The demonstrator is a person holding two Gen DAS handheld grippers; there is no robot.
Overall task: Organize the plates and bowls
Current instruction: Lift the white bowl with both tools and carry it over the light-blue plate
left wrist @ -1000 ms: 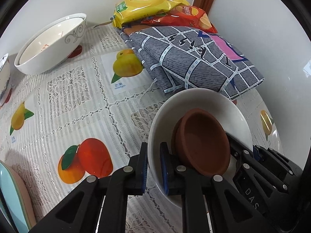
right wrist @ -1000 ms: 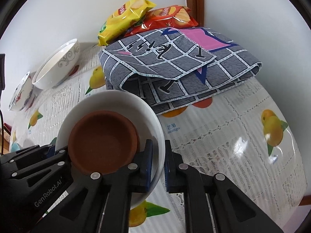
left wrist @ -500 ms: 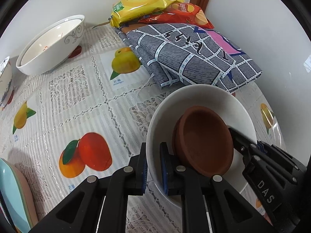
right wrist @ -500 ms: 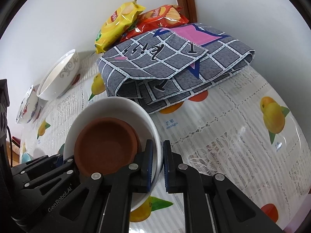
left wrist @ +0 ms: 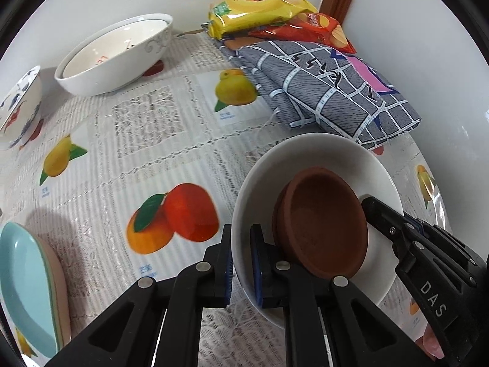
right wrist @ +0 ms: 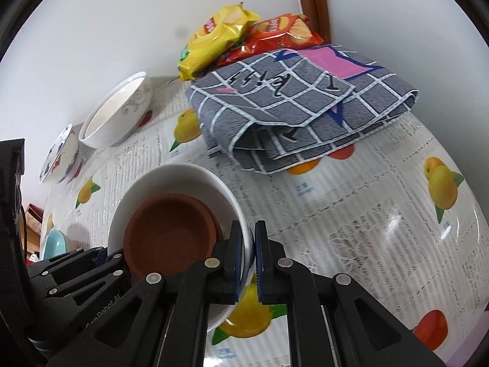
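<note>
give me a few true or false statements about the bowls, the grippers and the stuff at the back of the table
1. The left gripper and the right gripper each have their jaws shut on the rim of the round white ceramic bowl. True.
2. That bowl is empty. False: a brown clay saucer sits inside it.
3. The yellow chip bag lies beside a red chip bag. True.
4. The grey checked folded cloth is draped over the large white patterned bowl. False: they lie apart on the fruit-print tablecloth.
5. A light blue dish lies at the left. True.
</note>
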